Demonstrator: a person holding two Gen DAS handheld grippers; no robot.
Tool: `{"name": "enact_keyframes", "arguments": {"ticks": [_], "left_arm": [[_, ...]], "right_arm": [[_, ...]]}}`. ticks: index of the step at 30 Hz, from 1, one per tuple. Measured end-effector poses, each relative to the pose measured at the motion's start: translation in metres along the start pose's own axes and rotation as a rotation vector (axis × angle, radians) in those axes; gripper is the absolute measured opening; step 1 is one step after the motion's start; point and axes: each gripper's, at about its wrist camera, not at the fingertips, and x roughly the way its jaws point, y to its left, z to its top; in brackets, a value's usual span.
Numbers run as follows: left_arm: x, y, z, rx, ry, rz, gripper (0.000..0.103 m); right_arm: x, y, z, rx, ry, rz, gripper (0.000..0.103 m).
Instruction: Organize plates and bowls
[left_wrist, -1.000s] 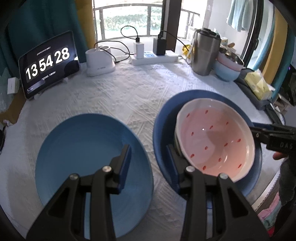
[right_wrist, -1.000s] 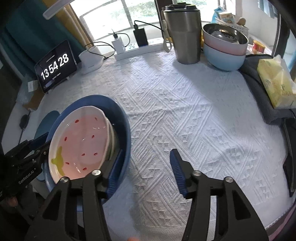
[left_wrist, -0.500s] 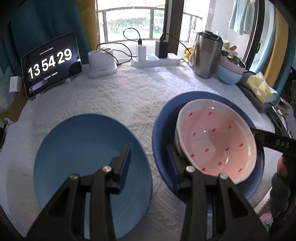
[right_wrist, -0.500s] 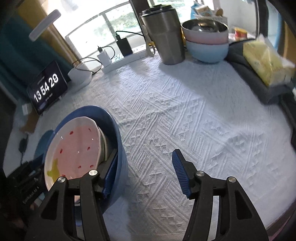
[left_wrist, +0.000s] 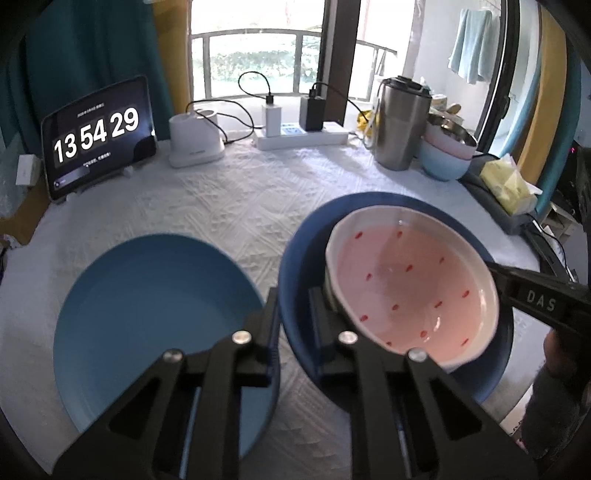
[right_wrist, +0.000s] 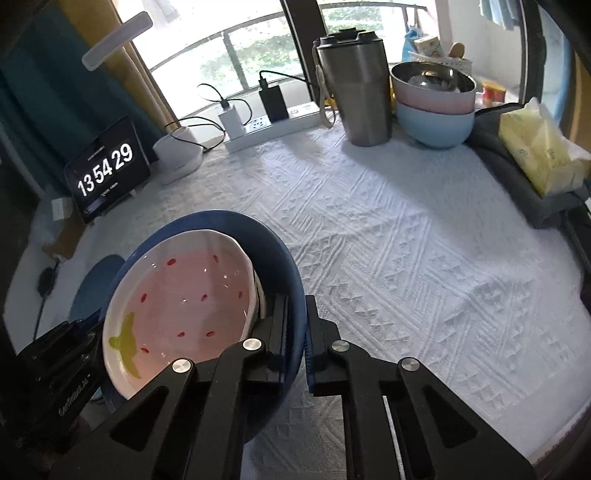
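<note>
My left claw (left_wrist: 293, 314) and right claw (right_wrist: 295, 325) are each clamped on the dark blue bowl's (right_wrist: 284, 266) rim; half a second ago both stood apart. Inside sits the pink bowl (left_wrist: 410, 291), red-flecked. Beside it lies the blue plate (left_wrist: 147, 295).

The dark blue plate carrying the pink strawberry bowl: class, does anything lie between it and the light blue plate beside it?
Nothing visible does. Between the dark blue plate and the light blue plate lies only bare white tablecloth; both grippers' fingers clamp the dark plate's rim.
</note>
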Motion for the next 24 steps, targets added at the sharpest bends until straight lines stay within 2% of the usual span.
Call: {"name": "enact_keyframes", "arguments": {"ticks": [24], "left_arm": [[-0.003,-0.010,-0.004,0.024,0.029,-0.024,0.012]], "right_arm": [[-0.014,-0.006,-0.004,0.022,-0.006,-0.017,0.009]]}}
